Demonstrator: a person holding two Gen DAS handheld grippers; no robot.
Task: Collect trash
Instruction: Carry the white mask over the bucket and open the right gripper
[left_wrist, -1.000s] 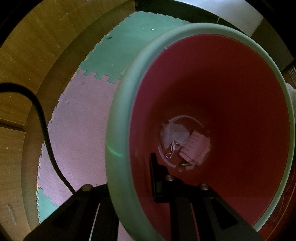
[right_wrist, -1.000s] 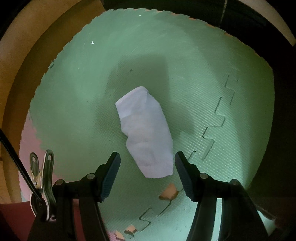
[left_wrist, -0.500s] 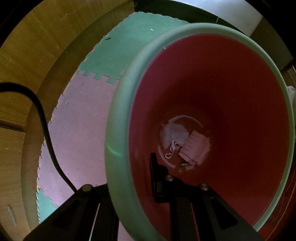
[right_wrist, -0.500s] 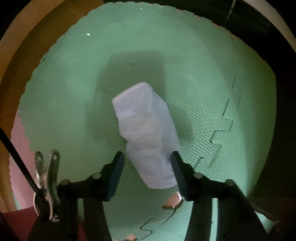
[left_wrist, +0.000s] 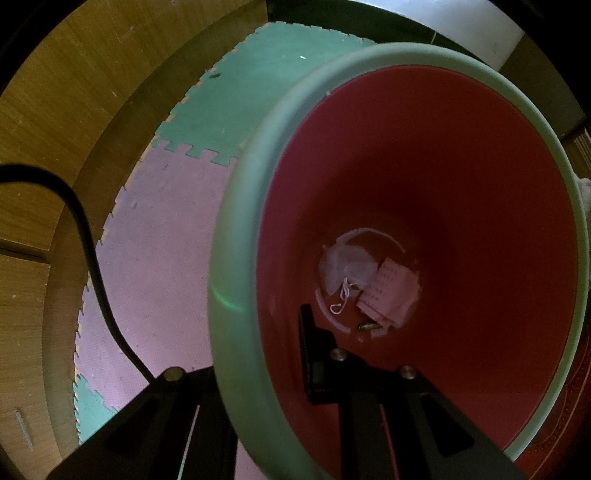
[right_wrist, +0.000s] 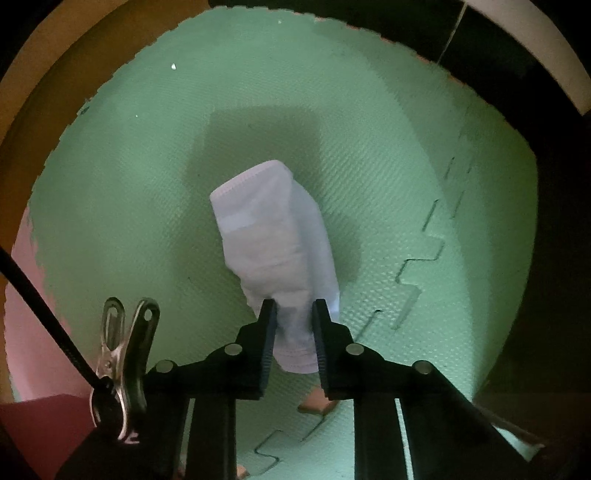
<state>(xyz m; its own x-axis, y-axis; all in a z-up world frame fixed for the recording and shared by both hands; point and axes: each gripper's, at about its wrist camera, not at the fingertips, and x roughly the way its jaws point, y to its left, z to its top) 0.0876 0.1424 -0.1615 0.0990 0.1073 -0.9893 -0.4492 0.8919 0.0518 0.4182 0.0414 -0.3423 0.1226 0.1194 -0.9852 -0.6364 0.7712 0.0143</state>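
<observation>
Right wrist only: white mask (right_wrist: 275, 254)

Black gripper (right_wrist: 294, 314), silver screws, black cable (right_wrist: 44, 326)

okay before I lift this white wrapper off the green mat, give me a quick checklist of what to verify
1. White wrapper between the right tongs: ok, its near end sits between the closing jaws.
2. Grip firm enough to lift: cannot tell, the jaws are not fully closed yet.
3. Only the wrapper caught, not the green mat: cannot tell.
4. Left tongs holding the bin: ok, clamped over its rim.
5. Room in the bin: ok, only a few scraps at the bottom.
</observation>
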